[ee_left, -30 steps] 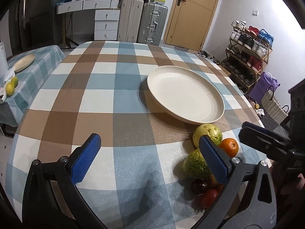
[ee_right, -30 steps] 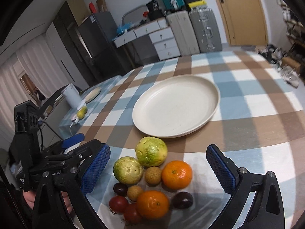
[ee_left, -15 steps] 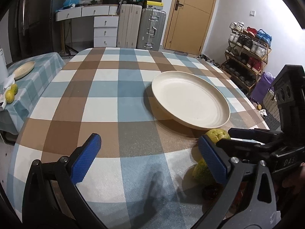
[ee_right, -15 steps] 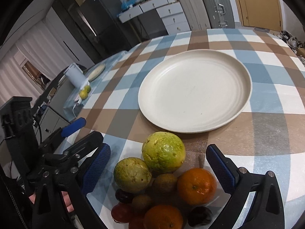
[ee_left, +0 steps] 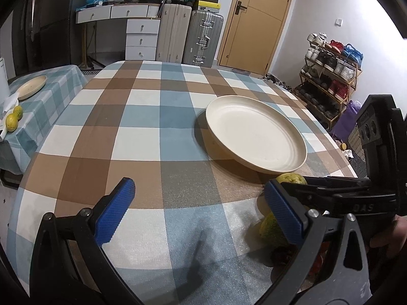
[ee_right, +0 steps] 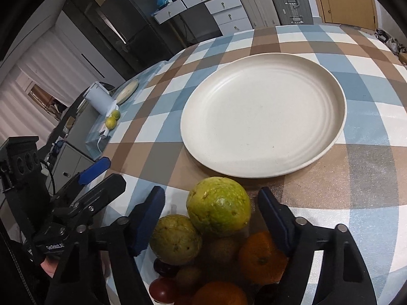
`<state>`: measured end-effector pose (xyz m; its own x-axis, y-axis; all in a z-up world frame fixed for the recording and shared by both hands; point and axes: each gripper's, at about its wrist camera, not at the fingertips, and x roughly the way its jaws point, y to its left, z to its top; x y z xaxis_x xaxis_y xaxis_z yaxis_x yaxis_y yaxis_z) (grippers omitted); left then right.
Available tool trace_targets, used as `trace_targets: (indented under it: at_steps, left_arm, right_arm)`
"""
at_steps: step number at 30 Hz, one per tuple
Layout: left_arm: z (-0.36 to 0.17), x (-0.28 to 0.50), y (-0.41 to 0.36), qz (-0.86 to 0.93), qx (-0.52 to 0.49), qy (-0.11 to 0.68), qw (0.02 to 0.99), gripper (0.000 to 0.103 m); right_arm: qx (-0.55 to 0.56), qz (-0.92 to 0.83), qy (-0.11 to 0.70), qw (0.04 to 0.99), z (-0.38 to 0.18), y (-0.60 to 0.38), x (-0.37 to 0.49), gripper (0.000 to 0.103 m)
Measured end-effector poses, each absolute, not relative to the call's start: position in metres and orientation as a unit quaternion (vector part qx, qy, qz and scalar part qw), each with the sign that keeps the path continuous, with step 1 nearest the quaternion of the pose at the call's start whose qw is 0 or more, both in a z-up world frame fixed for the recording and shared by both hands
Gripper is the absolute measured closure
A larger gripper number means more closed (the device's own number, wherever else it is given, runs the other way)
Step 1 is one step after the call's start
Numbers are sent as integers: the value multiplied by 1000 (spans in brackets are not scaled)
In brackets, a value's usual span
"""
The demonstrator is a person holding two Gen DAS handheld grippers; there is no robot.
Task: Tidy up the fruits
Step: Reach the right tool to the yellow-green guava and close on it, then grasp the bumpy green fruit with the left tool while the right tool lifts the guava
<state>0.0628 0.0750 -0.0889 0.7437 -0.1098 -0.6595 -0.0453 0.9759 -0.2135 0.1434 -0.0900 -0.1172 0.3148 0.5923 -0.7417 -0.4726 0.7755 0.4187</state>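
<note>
A pile of fruit lies on the checked tablecloth near the front edge: a large green guava point(ee_right: 218, 207), a second guava point(ee_right: 175, 239), an orange point(ee_right: 262, 260), another orange point(ee_right: 221, 293), small brown and dark red fruits. My right gripper point(ee_right: 212, 217) is open, its blue pads on either side of the large guava, apart from it. An empty cream plate point(ee_right: 262, 114) sits just beyond. My left gripper point(ee_left: 201, 211) is open and empty over the cloth, left of the pile; the guavas point(ee_left: 291, 178) show partly behind its right finger and the right gripper's arm point(ee_left: 338, 190).
A side table point(ee_left: 48, 96) at the left carries a small dish point(ee_left: 31, 86) and two lemons point(ee_left: 14, 118). Suitcases, drawers and a door stand behind the table; a shoe rack point(ee_left: 330, 76) is at the right. The table edge curves close on the right.
My right gripper has moved down and forward onto the fruit pile, its fingers closing in around the large guava. The left gripper has shifted slightly left, staying open.
</note>
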Motion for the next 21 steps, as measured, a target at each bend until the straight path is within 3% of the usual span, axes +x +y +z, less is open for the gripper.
trace_targets:
  at_steps: [3,21]
  left_arm:
    - [-87,61,74,-14,-106,357,928,2]
    - [-75,49,57,-1,-80,365,928,2]
  right_arm:
    - [61,321,486,810,-118,-93,145,52]
    - [154,364,433,810,-104,-129,132,52]
